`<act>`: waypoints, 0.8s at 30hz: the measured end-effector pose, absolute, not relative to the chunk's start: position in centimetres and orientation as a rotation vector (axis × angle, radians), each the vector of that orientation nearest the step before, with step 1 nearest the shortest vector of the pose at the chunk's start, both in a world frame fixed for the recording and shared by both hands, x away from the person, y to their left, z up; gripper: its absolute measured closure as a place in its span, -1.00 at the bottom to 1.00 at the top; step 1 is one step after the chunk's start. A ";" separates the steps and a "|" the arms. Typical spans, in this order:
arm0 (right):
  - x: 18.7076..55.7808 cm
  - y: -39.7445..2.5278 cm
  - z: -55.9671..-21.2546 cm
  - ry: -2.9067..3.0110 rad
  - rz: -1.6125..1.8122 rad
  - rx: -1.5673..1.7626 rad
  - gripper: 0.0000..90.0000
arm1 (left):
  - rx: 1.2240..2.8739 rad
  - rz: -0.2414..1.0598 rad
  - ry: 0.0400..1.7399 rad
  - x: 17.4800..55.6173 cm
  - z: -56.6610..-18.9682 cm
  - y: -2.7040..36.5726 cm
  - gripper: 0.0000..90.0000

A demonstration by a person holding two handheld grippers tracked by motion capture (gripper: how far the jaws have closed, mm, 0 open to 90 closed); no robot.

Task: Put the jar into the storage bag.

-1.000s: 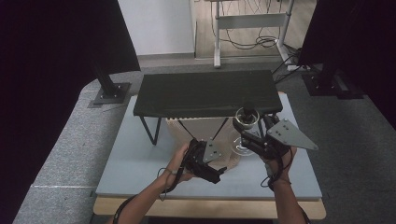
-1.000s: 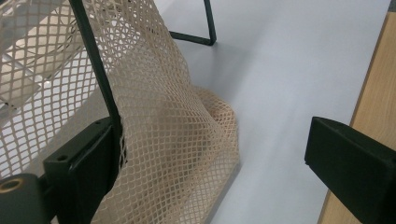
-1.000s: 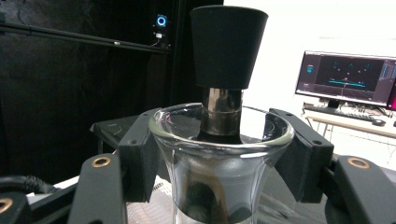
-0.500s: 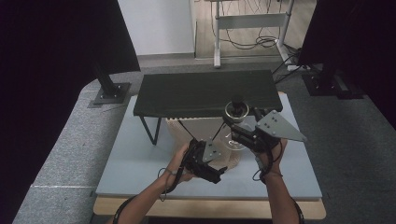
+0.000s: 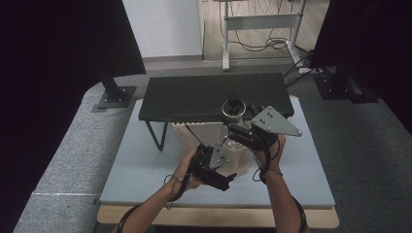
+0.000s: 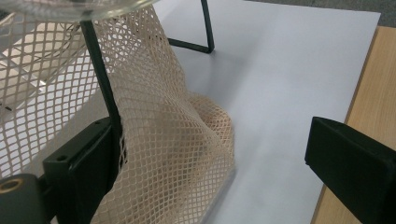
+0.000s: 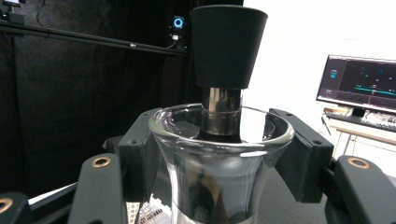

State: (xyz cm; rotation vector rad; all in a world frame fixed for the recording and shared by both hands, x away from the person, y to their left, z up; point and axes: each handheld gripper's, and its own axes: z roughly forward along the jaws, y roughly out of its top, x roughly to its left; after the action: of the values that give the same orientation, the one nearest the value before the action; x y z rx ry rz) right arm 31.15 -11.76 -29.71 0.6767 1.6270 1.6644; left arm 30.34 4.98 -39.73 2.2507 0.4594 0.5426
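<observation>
Right gripper (image 7: 219, 186) fingers clamped on clear glass carafe with black stopper (image 7: 219, 158) | left gripper (image 6: 210, 177) fingers spread beside beige mesh bag (image 6: 163, 140) | carafe lifted, seemingly unbagged; bagging or unbagging undetermined

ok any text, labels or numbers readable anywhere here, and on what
None can be read.
Monitor in the right gripper view: coloured graphics and small marks, too blurred to read.
Glass carafe and its black stopper: no label visible.
Mesh bag and black shelf: no print visible.

The table holds one glass carafe (image 5: 233, 112) with one black stopper (image 7: 228, 45), one beige mesh bag (image 6: 177, 140), one black shelf (image 5: 194, 97), and two grippers, left (image 5: 221, 177) and right (image 5: 238, 131).
</observation>
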 end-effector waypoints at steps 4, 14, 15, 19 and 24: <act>31.7 -11.1 -29.6 1.642 1.658 0.672 -0.17 | 2.245 0.546 0.462 30.3 -39.7 5.0 -0.88; 33.5 -9.0 -29.5 1.695 1.668 0.662 -0.17 | 2.230 0.547 0.464 30.1 -39.5 5.1 -0.87; 33.6 -8.8 -29.5 1.700 1.670 0.662 -0.17 | 2.230 0.548 0.464 30.1 -39.5 5.1 -0.87; 34.1 -7.9 -29.4 1.717 1.668 0.656 -0.17 | 2.227 0.555 0.467 30.0 -39.5 5.1 -0.87; 34.8 -7.0 -29.4 1.740 1.677 0.657 -0.17 | 2.222 0.561 0.464 29.9 -39.3 5.1 -0.86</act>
State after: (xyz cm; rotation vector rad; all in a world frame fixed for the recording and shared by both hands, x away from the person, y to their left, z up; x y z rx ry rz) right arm 34.75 -7.02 -29.42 0.6571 1.7403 1.6774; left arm 29.91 5.15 -39.25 2.2216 0.4638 0.5606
